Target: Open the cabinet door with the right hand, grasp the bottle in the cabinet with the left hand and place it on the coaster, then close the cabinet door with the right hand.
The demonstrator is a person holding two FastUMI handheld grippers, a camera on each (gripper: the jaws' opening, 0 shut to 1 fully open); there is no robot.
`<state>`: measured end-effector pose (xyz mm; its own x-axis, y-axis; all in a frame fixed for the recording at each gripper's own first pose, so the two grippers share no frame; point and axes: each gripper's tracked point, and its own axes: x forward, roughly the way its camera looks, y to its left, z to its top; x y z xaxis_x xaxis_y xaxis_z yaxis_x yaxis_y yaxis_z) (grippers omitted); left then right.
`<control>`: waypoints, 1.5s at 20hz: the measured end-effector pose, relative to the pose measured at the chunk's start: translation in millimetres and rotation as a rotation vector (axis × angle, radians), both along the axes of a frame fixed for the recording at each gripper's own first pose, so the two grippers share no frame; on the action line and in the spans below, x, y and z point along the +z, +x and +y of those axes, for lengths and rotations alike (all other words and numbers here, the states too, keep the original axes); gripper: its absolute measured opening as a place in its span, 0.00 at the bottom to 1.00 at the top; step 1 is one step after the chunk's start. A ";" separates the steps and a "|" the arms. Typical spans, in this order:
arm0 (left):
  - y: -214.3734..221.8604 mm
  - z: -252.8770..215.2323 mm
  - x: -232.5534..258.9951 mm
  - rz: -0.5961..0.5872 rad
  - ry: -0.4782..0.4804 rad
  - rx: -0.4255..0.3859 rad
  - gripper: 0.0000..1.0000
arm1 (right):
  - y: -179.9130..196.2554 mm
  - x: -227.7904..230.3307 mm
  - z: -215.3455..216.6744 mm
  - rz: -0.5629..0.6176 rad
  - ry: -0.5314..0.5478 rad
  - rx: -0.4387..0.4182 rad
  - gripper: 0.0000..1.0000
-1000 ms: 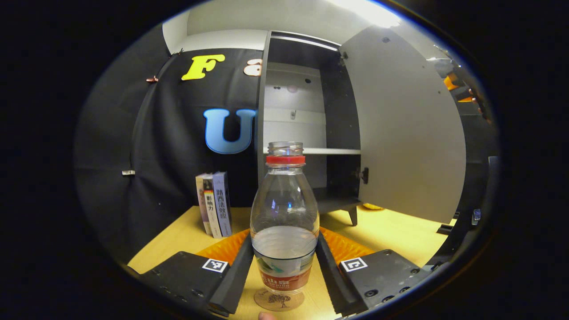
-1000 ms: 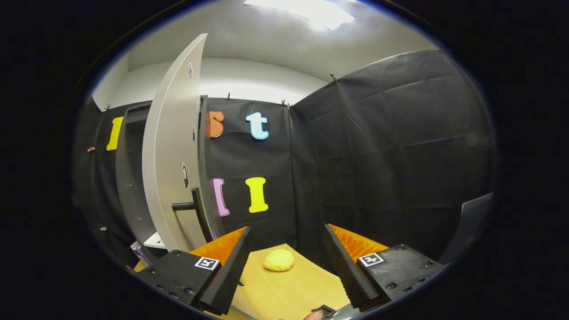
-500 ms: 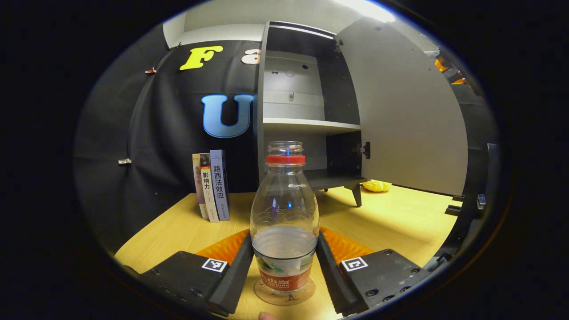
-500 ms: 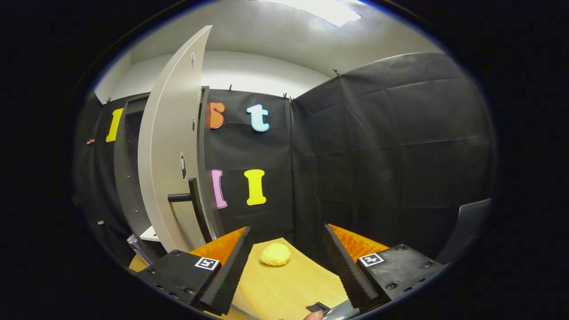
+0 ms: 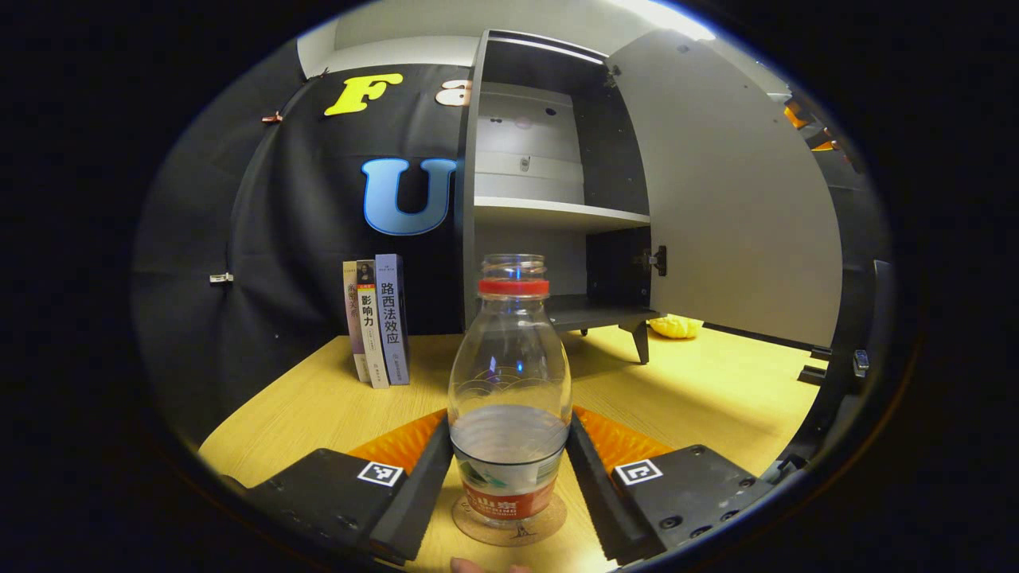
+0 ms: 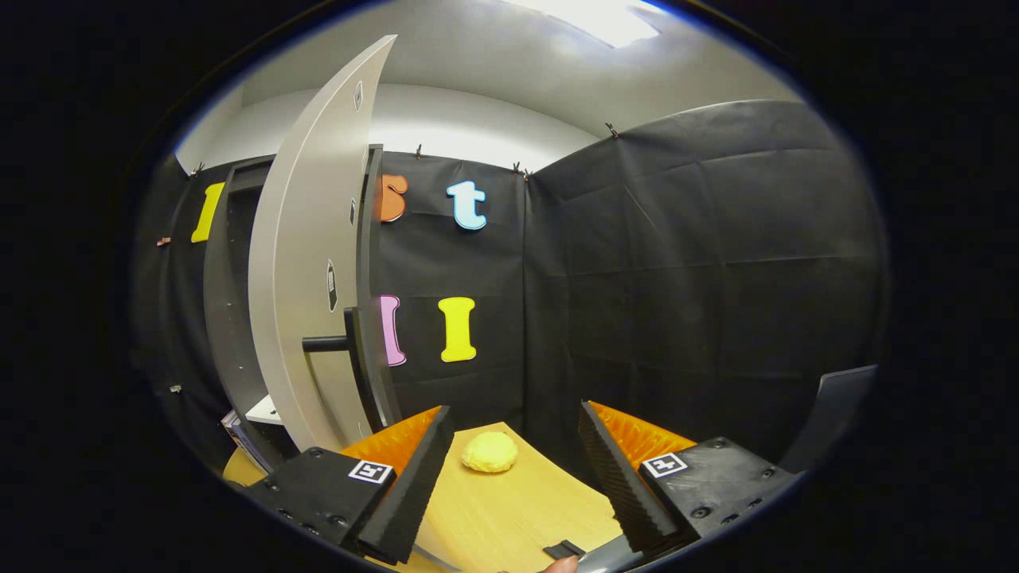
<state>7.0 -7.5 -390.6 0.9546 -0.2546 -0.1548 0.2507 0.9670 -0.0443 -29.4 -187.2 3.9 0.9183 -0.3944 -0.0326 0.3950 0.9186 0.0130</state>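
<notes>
My left gripper is clamped on the bottle, both fingers pressed against its lower body, and the bottle's base sits over the coaster on the table, upright and centred as far as I can tell; whether it already rests on the coaster or hangs just above it I cannot say. My right gripper is spread apart and holds nothing. Beyond the bottle the cabinet stands with its door swung wide open, three books upright just to the left of the cabinet, and a yellow lump on the table behind its front leg. From my right gripper view the door stands edge-on, its dark handle sticking out toward me. The risk now, I judge, is in the release: if I let go before the base is flat, or drag a finger back along the bottle's side, the light, part-filled bottle could tip or slide off the coaster. Closing the door, a careless swing could miss the handle or slam it.
</notes>
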 end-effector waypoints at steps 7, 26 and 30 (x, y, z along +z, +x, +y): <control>-6.3 2.6 10.0 0.021 0.015 0.026 0.94 | 0.7 -4.1 1.7 0.009 -0.005 0.017 0.98; -24.3 21.7 250.7 -0.051 -0.059 0.178 0.94 | 15.9 -0.4 2.9 -0.008 0.043 0.080 0.98; -18.9 27.3 300.1 -0.070 -0.021 0.234 0.92 | 22.3 -1.2 10.8 -0.001 0.053 0.113 0.98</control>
<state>-11.9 19.9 -90.5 0.9961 -0.0280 -0.0832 0.0234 0.9982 -0.0554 -7.1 -176.4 2.7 0.9569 -0.2862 -0.0500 0.2890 0.9553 0.0629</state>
